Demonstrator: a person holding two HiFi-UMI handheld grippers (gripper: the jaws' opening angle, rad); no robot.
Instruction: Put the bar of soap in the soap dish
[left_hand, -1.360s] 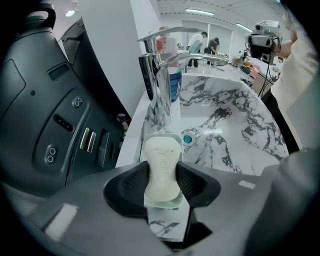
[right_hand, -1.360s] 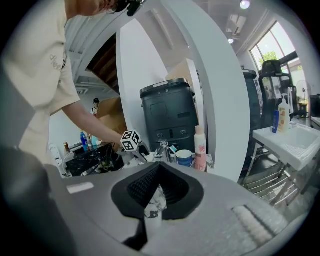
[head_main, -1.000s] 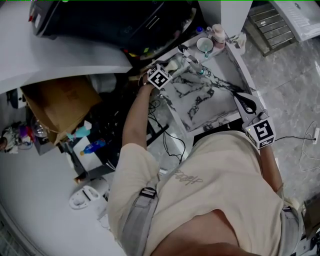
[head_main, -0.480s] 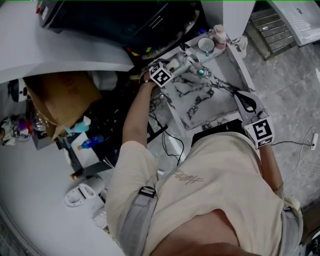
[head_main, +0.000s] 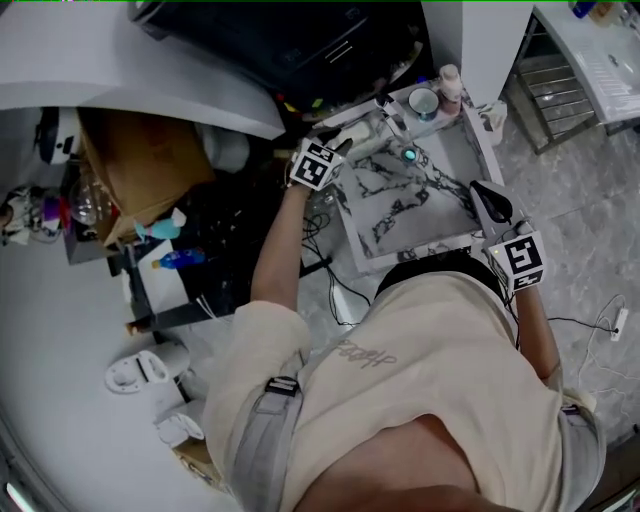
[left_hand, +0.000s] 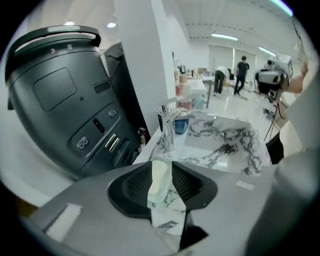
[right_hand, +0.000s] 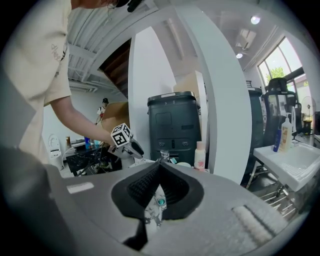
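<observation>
A pale bar of soap (left_hand: 158, 182) stands on edge between the pads of my left gripper (left_hand: 161, 167), whose jaws are closing on it. In the head view that gripper (head_main: 352, 135) hangs over the back left corner of the marble sink (head_main: 400, 205), beside the chrome faucet (left_hand: 167, 131). My right gripper (head_main: 480, 190) rests at the sink's near right edge. Its pads meet at the tips (right_hand: 159, 167) with nothing between them, and they point across the basin toward the teal drain (right_hand: 160, 202). I cannot pick out a soap dish for certain.
A white cup (head_main: 424, 102) and a pink bottle (head_main: 451, 85) stand at the sink's back right corner. A large black machine (left_hand: 65, 100) rises behind the sink. A cardboard box (head_main: 140, 165) and clutter lie on the floor to the left.
My left gripper has risen beside the faucet with the soap between its pads. The right gripper has stayed at the sink's edge. The head view has shifted slightly.
</observation>
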